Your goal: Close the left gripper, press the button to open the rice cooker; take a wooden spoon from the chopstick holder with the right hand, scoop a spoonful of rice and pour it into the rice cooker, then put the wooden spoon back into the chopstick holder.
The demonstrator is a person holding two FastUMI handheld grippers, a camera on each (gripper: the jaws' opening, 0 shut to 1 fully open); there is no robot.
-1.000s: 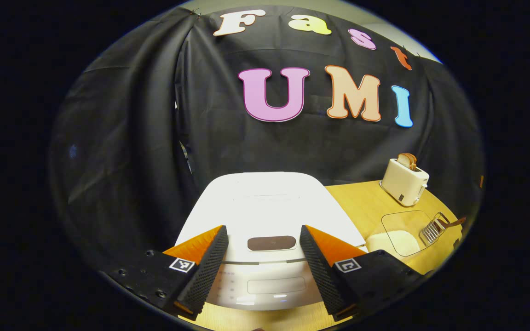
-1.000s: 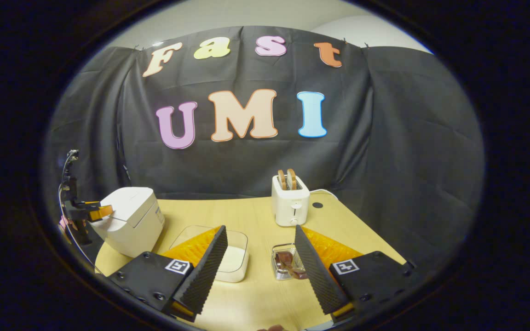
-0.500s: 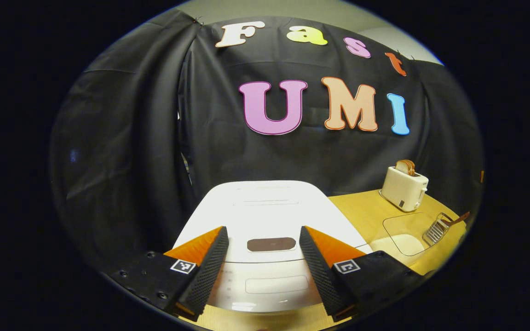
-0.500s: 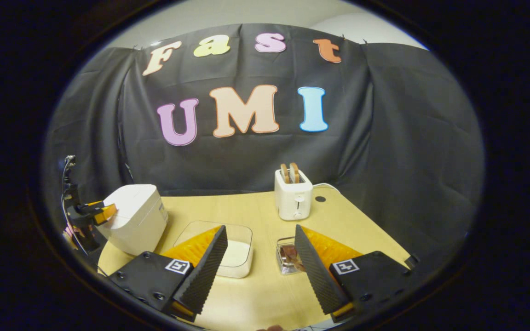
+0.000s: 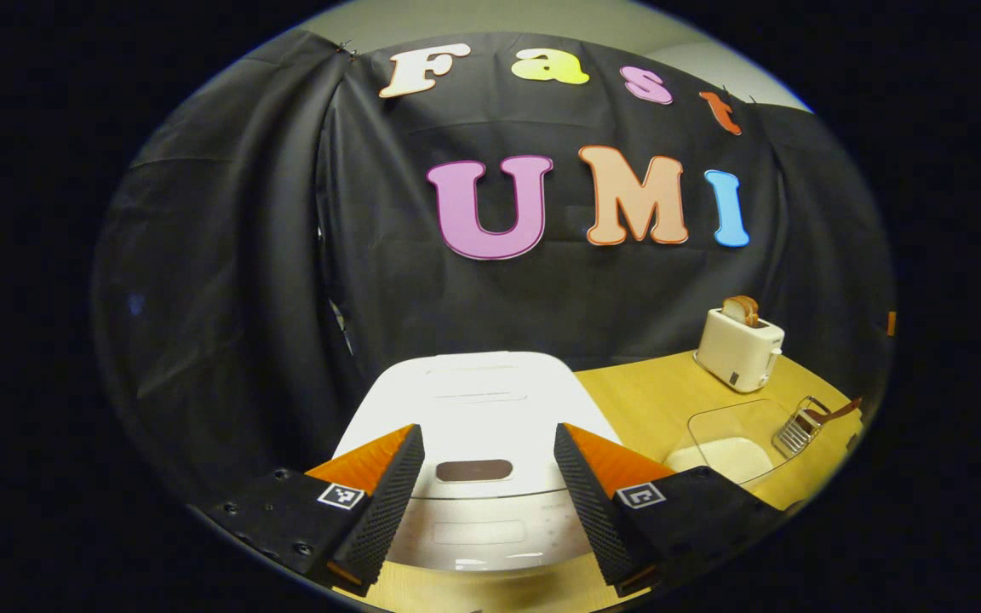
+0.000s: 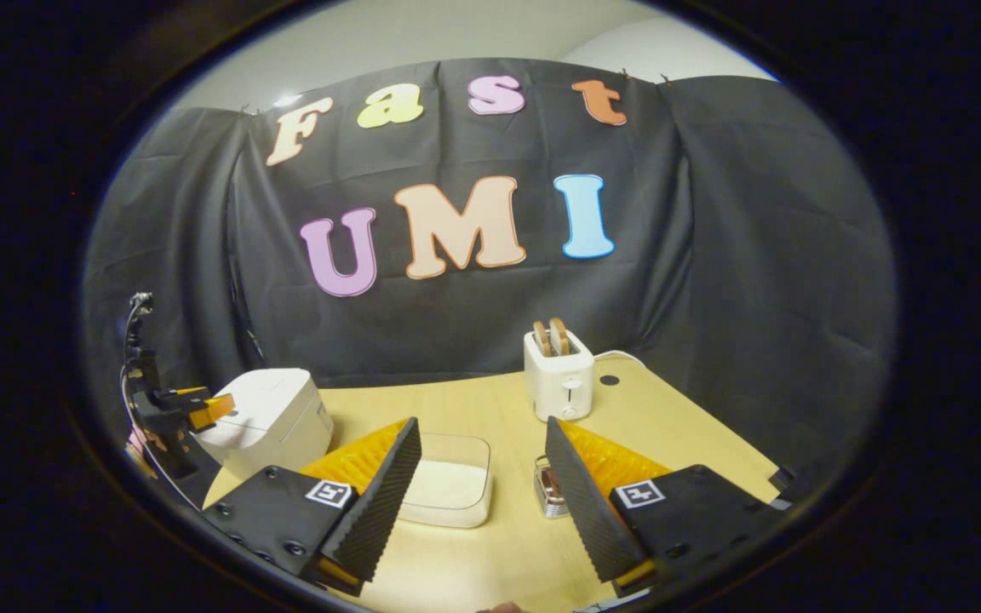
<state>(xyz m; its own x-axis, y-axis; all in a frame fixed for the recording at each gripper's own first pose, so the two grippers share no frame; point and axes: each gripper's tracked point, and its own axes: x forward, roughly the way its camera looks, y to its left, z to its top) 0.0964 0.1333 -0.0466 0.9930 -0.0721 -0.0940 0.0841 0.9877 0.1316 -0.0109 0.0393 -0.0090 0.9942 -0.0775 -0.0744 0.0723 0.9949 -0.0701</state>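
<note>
The left hand-held gripper [image 5: 486, 502] hangs spread over the closed rice cooker [image 5: 473, 426] — its dark button [image 5: 473, 470] lies between the fingers, untouched. The right hand-held gripper [image 6: 478, 498] is spread too, above the table [image 6: 473, 409], with the chopstick holder [image 6: 548, 489] at 1 o'clock and the rice container [image 6: 448, 489] at 11.

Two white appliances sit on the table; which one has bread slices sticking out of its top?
The toaster at the back by the cloth wall; two brown slices stand in its slots. The rice cooker, on the left, has a flat, closed lid.
</note>
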